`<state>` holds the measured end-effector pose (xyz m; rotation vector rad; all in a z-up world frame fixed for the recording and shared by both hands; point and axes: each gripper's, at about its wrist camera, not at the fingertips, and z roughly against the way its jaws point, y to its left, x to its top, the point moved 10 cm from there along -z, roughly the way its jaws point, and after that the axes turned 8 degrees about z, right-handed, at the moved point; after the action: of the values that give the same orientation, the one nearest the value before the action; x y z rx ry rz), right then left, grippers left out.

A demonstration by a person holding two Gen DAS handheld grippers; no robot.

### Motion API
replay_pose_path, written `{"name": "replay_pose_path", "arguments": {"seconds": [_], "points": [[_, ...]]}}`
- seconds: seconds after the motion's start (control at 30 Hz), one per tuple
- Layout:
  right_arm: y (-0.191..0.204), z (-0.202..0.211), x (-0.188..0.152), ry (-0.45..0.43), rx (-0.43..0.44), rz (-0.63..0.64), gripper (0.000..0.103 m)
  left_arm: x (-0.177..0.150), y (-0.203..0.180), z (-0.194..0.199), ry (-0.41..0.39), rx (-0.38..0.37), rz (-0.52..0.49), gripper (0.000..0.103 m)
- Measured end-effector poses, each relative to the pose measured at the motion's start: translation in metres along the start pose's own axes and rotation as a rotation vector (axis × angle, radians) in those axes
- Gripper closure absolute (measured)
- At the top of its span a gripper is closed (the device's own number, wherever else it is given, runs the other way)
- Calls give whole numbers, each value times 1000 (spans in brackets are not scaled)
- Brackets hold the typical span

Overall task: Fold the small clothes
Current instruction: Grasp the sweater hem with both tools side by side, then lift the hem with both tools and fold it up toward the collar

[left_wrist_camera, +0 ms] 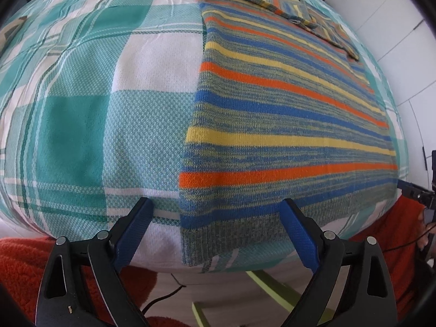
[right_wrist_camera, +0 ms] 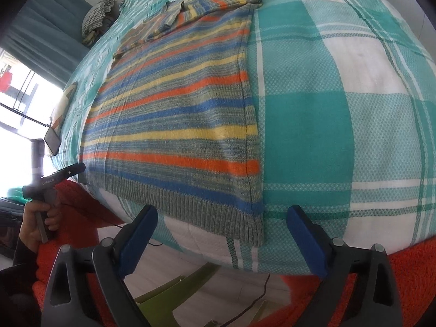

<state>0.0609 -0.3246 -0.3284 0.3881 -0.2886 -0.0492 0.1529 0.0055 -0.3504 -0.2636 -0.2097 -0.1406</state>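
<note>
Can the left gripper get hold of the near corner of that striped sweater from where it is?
Probably yes. The left gripper is open, its fingers straddling the ribbed hem corner of the striped sweater, which lies flat on the checked bedspread. Nothing lies between them.

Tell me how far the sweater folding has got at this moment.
Done: the striped sweater lies flat on the checked bedcover, both sleeves folded across its upper part. In hand: nothing; the left gripper and right gripper stand open over the ribbed hem's two corners. Left: folding the body up from the hem.
</note>
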Motion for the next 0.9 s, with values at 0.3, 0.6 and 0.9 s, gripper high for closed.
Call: {"name": "replay_pose_path", "arguments": {"seconds": [0.3, 0.6, 0.9], "points": [[13, -14, 0, 57, 7, -19, 96, -4, -7, 13, 46, -32, 4, 98], [21, 58, 79, -222, 120, -80, 96, 90, -38, 73, -102, -257, 62, 98], [-44, 59, 267, -420, 120, -167, 96, 288, -44, 46, -221, -228, 127, 98]]}}
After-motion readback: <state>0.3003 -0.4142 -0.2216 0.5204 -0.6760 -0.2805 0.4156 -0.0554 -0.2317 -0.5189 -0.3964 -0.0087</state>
